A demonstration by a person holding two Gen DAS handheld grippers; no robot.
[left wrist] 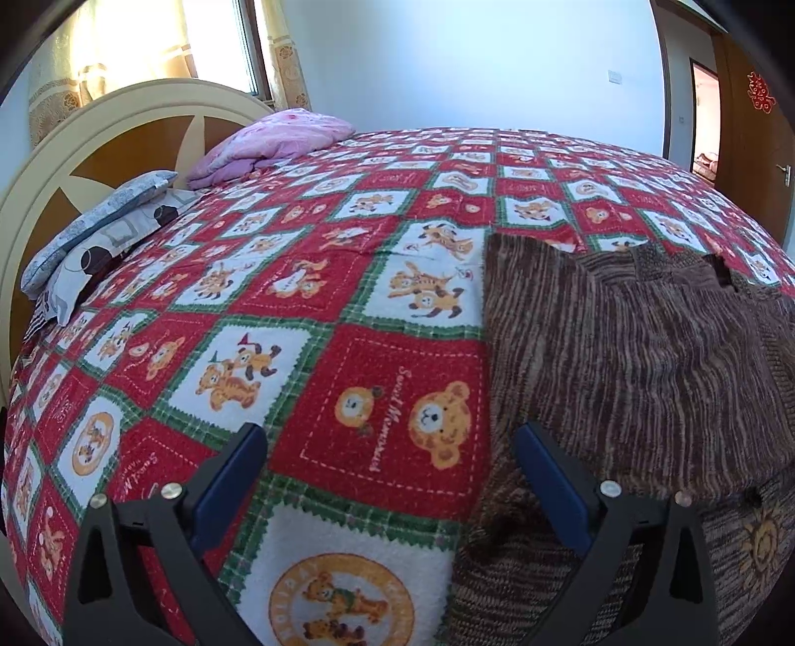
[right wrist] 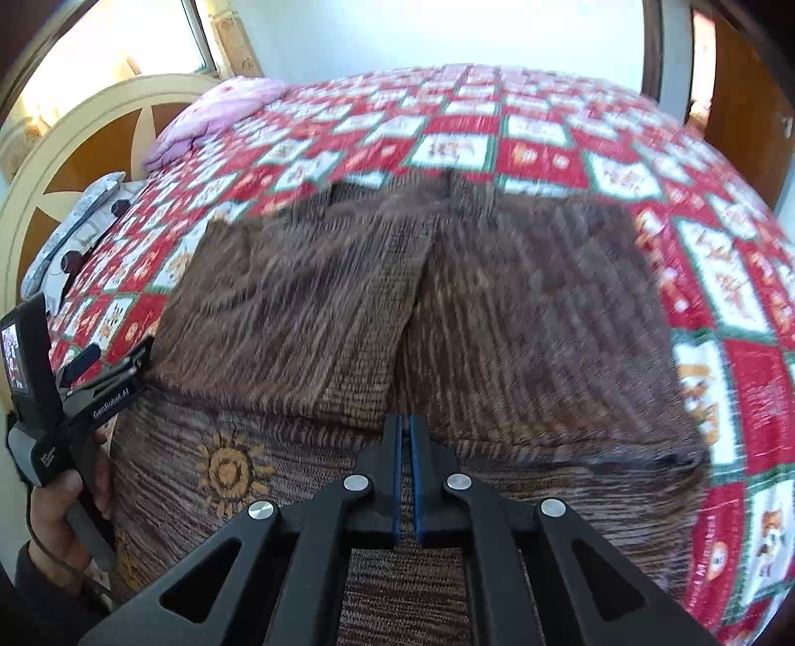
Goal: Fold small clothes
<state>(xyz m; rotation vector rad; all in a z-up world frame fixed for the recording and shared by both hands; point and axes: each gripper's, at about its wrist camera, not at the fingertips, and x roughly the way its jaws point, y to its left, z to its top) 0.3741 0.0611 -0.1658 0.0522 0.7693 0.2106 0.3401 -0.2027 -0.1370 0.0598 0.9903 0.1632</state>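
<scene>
Left gripper (left wrist: pixel 390 449): jaws spreading wide, hovering released over the bed blanket (left wrist: pixel 308 308).
Right gripper (right wrist: pixel 405 422): jaws clenching together above the brown sweater (right wrist: pixel 521 318); any pinched fabric is hidden.
Sweater: blurring.

Sunlit curtained window (left wrist: pixel 149 44) upper left, cream headboard (left wrist: pixel 114 129) below it, white wall (left wrist: pixel 472 64) centre, brown door (left wrist: pixel 755 139) upper right.
</scene>
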